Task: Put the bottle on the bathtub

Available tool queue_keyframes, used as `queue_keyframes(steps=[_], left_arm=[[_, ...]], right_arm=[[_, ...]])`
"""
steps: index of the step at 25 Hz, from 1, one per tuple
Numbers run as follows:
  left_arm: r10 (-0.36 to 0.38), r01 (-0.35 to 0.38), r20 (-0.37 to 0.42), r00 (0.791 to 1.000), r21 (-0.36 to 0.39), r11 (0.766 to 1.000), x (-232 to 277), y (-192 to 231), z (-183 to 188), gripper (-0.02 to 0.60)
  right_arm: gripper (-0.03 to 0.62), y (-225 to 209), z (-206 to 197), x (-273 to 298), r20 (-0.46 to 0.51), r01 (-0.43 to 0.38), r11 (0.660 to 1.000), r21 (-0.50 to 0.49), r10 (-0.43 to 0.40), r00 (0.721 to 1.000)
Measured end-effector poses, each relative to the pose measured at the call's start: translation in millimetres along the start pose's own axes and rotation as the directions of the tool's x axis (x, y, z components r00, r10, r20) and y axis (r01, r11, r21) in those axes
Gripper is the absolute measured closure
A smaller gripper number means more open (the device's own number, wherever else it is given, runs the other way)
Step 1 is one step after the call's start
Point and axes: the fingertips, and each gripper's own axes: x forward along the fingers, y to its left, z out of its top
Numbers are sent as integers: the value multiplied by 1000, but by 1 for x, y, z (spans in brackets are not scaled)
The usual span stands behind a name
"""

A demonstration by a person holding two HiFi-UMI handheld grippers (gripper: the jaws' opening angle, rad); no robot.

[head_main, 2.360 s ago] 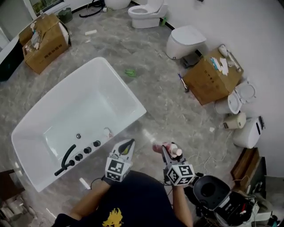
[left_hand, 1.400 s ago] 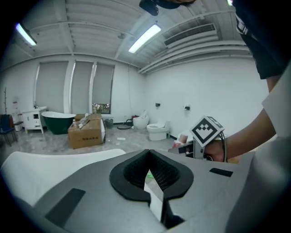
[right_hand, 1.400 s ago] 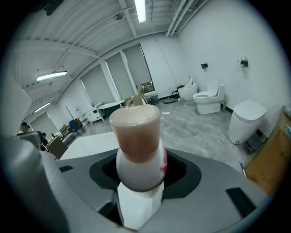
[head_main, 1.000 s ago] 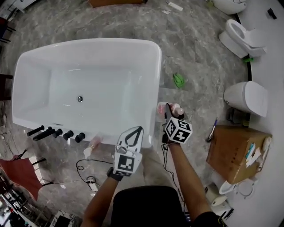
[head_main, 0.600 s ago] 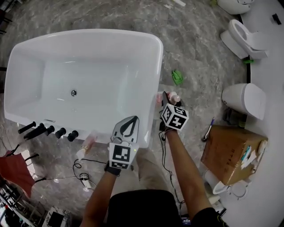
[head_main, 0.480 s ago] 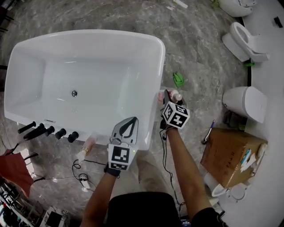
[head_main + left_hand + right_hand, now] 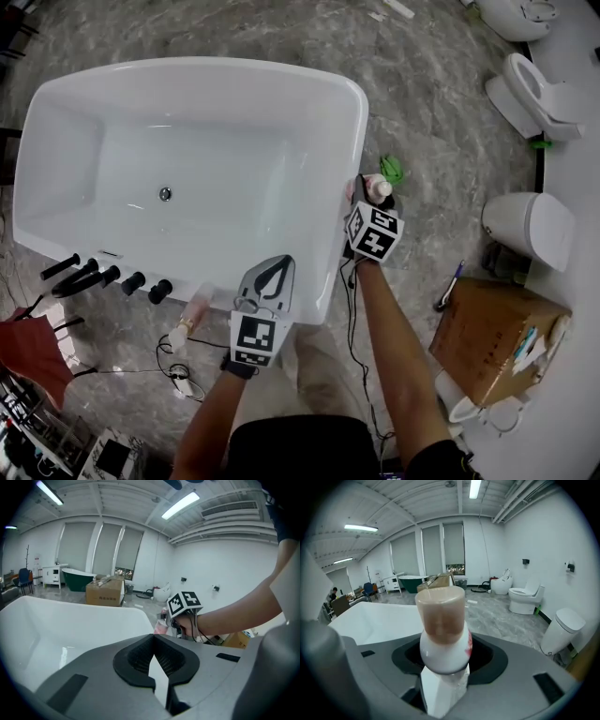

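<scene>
The bottle [image 7: 379, 187] is white with a tan-pink cap and some pink on its side. My right gripper [image 7: 366, 199] is shut on it and holds it upright, just off the right end rim of the white bathtub [image 7: 349, 141]. In the right gripper view the bottle [image 7: 443, 630] fills the middle between the jaws, with the bathtub [image 7: 379, 616] behind at the left. My left gripper [image 7: 270, 278] is shut on nothing over the tub's near rim. In the left gripper view the bathtub [image 7: 70, 620] lies ahead and the right gripper [image 7: 183, 604] is at the right.
Black tap handles [image 7: 103, 277] stand on the tub's near left rim. A second pinkish bottle [image 7: 190, 313] lies by that edge, with cables [image 7: 178, 375] on the floor. A green item [image 7: 392, 171], toilets [image 7: 544, 84] [image 7: 530, 225] and a cardboard box [image 7: 492, 337] are at the right.
The view has swung round to the tub's long side. My right gripper has carried the bottle up to the tub's right end rim. The left gripper stays shut near the front rim.
</scene>
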Motion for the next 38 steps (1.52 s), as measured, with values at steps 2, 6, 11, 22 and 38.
queue_keyframes(steps=[2, 6, 11, 22, 38], left_arm=[[0, 0, -2, 1000, -1, 1000, 0, 2, -2, 565], [-3, 3, 2, 1000, -3, 1000, -1, 3, 2, 565], [-3, 3, 9, 1000, 3, 1000, -3, 8, 7, 565], [-16, 16, -2, 1000, 8, 1000, -5, 4, 2, 565], [-19, 19, 3, 1000, 15, 1000, -7, 6, 3, 565]], right_arm=[[376, 0, -1, 2, -26, 5, 999, 40, -4, 1000], [374, -1, -4, 0, -47, 29, 996, 79, -25, 999], [368, 1, -8, 2, -64, 25, 998, 61, -22, 998], [372, -9, -19, 1, -156, 44, 995, 93, -29, 987], [368, 10, -25, -4, -177, -1, 999, 53, 11, 984]])
